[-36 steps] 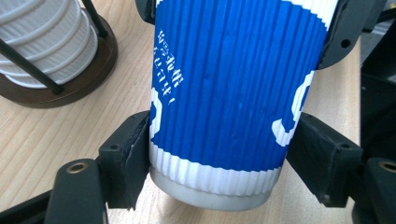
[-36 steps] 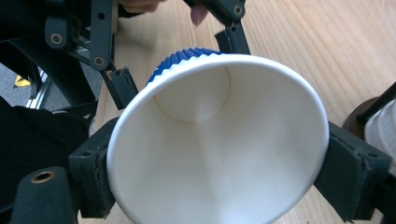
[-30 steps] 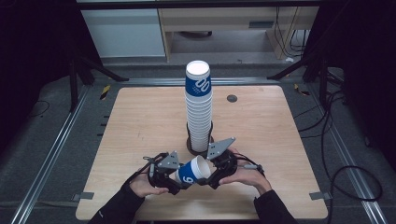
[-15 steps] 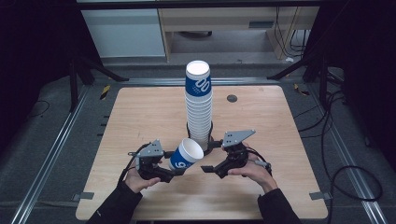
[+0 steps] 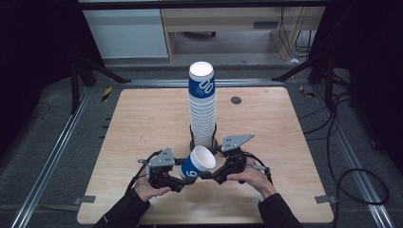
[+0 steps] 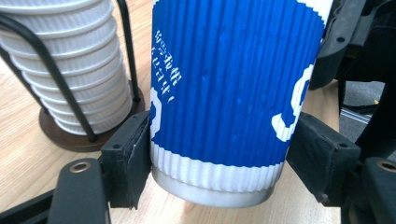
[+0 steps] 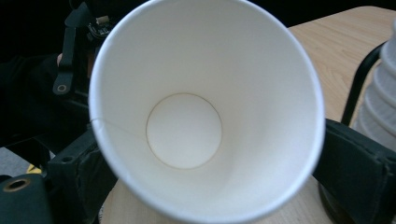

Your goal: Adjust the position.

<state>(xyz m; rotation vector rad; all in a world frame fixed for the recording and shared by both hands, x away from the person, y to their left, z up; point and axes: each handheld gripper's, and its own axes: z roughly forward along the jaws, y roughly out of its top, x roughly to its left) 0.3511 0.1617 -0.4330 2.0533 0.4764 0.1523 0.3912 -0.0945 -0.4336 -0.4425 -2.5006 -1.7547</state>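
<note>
While gripped low on its ribbed wall by the left gripper [image 5: 183, 176], blue paper cup [image 5: 197, 164] tilted, white mouth turned up and toward the right. Held above the near middle of the wooden table [image 5: 138, 123], just in front of the tall cup stack [image 5: 202, 107]. In the left gripper view, both black pads [image 6: 133, 156] pressed against the cup's [image 6: 233, 88] sides near its base, one each side; stack in its black wire holder [image 6: 56, 74] to the left, on a round dark base. Right gripper [image 5: 214, 175] close at the cup's right side; in the right gripper view, cup's white inside [image 7: 201, 116] straight ahead, mouth between the jaws, a pad [image 7: 359, 163] at each side. Contact with the rim too hard to judge; cannot tell whether holding. Left hand [image 5: 149, 190] and right hand [image 5: 249, 175] near the table's near edge.
</note>
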